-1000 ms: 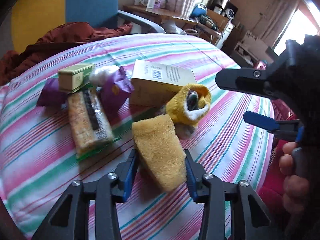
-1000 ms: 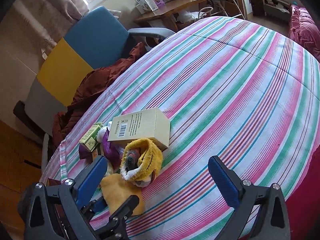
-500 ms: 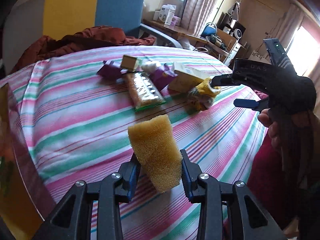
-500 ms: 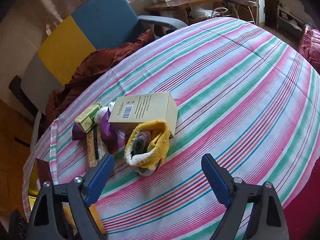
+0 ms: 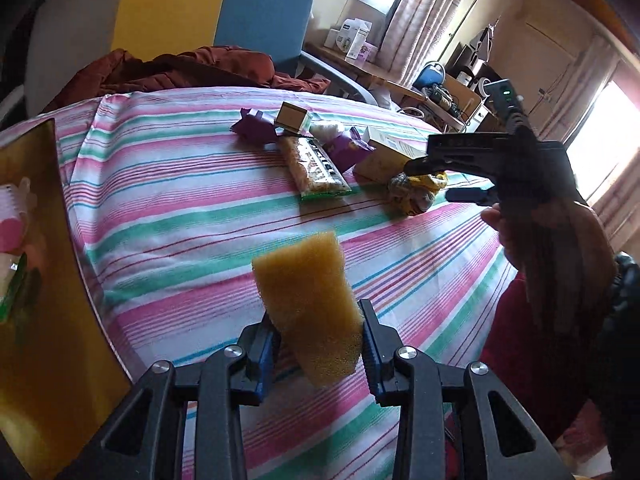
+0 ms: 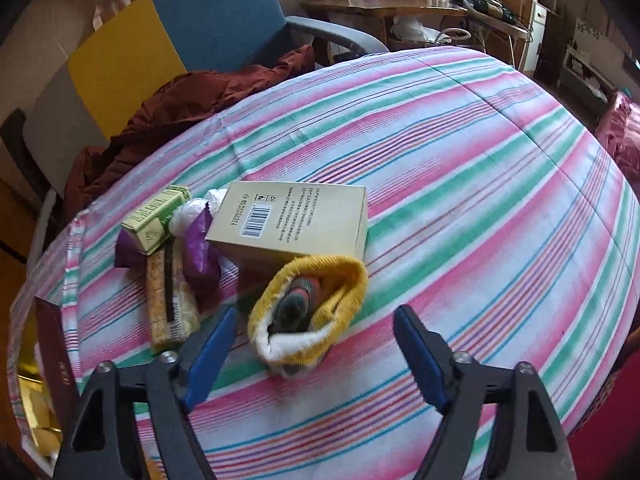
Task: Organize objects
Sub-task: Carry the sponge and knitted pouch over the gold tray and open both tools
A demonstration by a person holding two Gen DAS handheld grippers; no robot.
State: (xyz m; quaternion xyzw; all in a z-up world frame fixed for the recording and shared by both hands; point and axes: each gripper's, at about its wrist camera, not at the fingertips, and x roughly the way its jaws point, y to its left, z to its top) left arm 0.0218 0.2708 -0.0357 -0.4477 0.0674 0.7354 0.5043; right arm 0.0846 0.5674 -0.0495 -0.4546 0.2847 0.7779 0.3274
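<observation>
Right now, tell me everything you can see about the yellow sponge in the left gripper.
The yellow sponge is a porous, coarse-textured block of foam, golden yellow, roughly rectangular with rounded corners. It is clamped at its lower part between the blue pads of the left gripper, standing tilted with its free end leaning up and away, lifted above the striped bedcover. Nothing else touches it.

Gold-lined box (image 5: 44,280) cut off by left edge with blurred contents, lower end of yellow sponge (image 5: 308,312) hidden between left gripper (image 5: 320,354) pads, rolled sock (image 5: 416,192) partly hidden behind right gripper (image 5: 436,178), print on tan carton (image 6: 292,220) too small to read.
</observation>
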